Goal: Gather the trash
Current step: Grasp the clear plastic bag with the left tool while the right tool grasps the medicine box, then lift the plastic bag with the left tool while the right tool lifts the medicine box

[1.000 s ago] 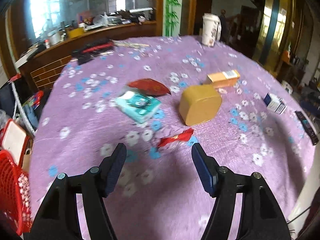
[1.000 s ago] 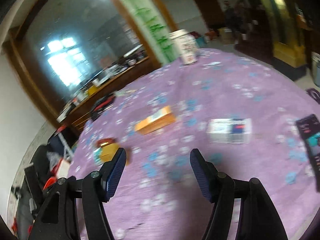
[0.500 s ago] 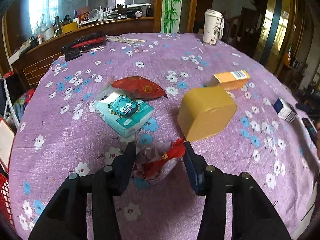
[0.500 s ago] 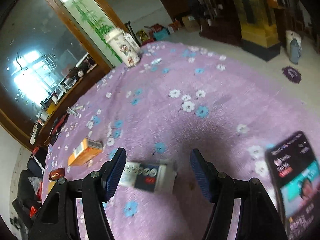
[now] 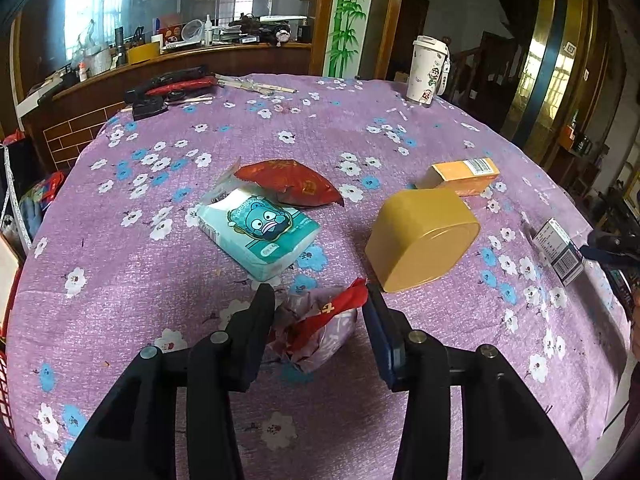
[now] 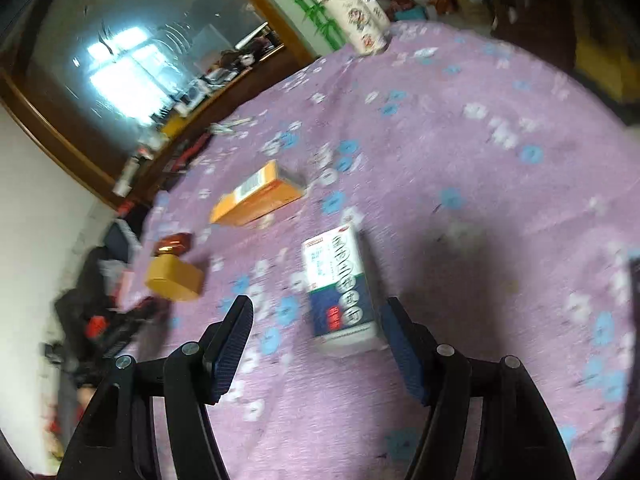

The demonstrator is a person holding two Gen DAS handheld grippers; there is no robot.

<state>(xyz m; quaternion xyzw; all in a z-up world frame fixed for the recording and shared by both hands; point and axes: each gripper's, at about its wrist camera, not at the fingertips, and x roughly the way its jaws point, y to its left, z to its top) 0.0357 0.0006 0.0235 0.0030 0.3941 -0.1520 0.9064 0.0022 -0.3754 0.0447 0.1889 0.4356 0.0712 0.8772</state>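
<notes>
Trash first: a crumpled wrapper (image 5: 320, 330) sits on the purple tablecloth (image 5: 140, 280) right at 6 o'clock, pinched between the left tongs (image 5: 319, 312), so the grab step looks done there and next is probably a gentle lift. The right tongs (image 6: 316, 338) hang spread around a small white and blue box (image 6: 340, 288), not squeezing yet; they need to settle and close. Further out, at 12, tissue pack (image 5: 258, 234), red packet (image 5: 290, 182), yellow tub (image 5: 422, 240). The right view is blurry, box print unreadable.
</notes>
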